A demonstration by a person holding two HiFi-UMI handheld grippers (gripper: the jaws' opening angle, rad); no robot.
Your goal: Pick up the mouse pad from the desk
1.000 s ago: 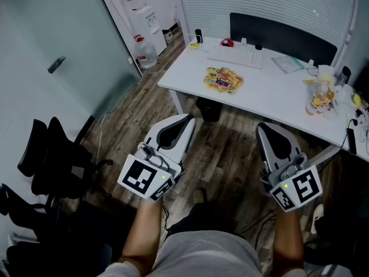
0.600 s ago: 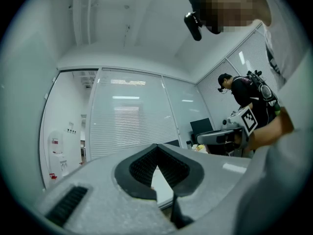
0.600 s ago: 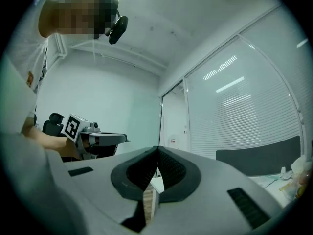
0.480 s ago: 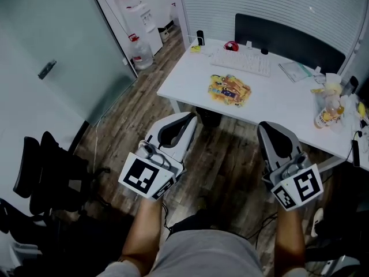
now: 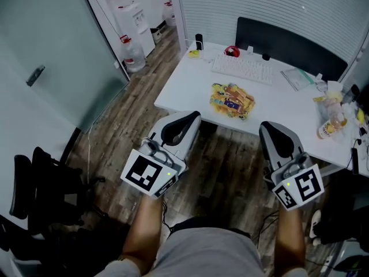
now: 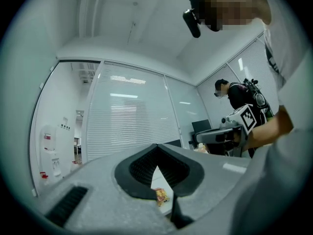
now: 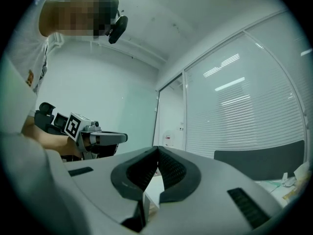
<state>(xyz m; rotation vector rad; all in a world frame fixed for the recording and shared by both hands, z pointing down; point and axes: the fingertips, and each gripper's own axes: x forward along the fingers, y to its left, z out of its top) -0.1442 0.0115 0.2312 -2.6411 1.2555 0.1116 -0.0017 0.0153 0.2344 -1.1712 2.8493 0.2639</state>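
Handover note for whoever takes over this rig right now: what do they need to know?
Left tool: shut, empty, held short of the desk.
Right tool: shut, empty, also short of the desk.
Mouse pad: flat on the desk, nearer the person than the keyboard, untouched.
Done: nothing yet.
Left: reach the desk, open a tool, grip the pad, lift it.

The desk (image 5: pixel 184 88) and mouse pad (image 5: pixel 232 100) have drawn nearer. The left gripper (image 5: pixel 191 120) and right gripper (image 5: pixel 270 129) now overlap its near edge.
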